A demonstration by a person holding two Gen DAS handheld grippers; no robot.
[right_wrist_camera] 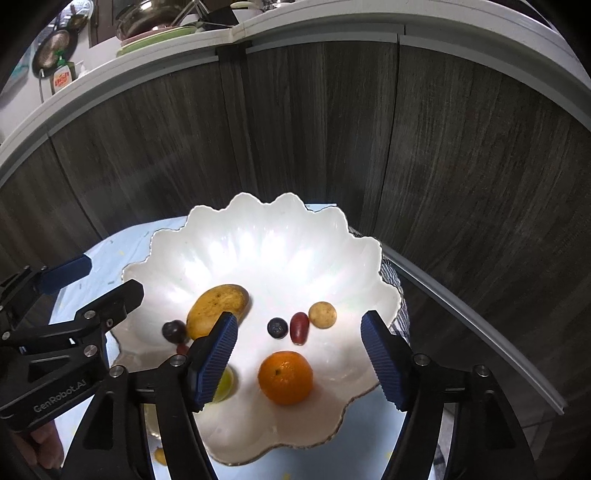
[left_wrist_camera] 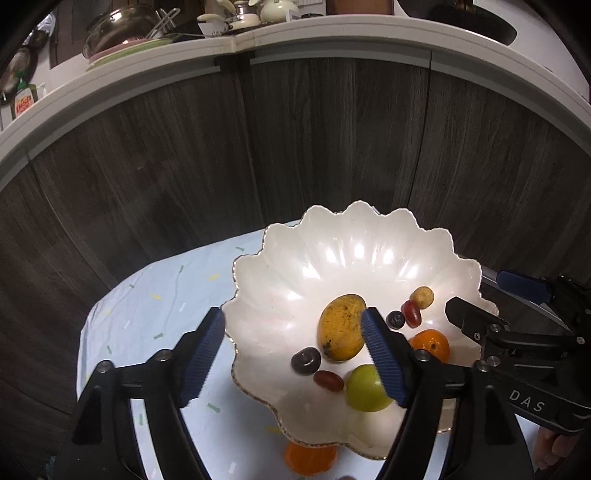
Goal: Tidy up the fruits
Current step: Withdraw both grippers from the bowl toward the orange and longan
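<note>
A white scalloped bowl (left_wrist_camera: 332,258) (right_wrist_camera: 258,251) holds a yellow mango (left_wrist_camera: 340,328) (right_wrist_camera: 214,306), an orange (left_wrist_camera: 432,343) (right_wrist_camera: 285,377), a green lime (left_wrist_camera: 365,387) (right_wrist_camera: 224,386), a dark plum (left_wrist_camera: 306,360) (right_wrist_camera: 174,330), red grapes (left_wrist_camera: 412,314) (right_wrist_camera: 299,327), a blueberry (left_wrist_camera: 395,319) (right_wrist_camera: 277,327) and a small tan fruit (left_wrist_camera: 422,296) (right_wrist_camera: 322,314). My left gripper (left_wrist_camera: 293,365) is open and empty, straddling the bowl's left rim. My right gripper (right_wrist_camera: 299,363) is open and empty above the orange. Another orange (left_wrist_camera: 309,458) lies on the cloth in front of the bowl.
The bowl stands on a small table with a pale blue patterned cloth (left_wrist_camera: 147,314). Dark wood cabinet fronts (left_wrist_camera: 258,147) rise close behind. A white counter (left_wrist_camera: 332,33) above carries pots and dishes. The right gripper's body (left_wrist_camera: 517,343) shows at the right of the left wrist view.
</note>
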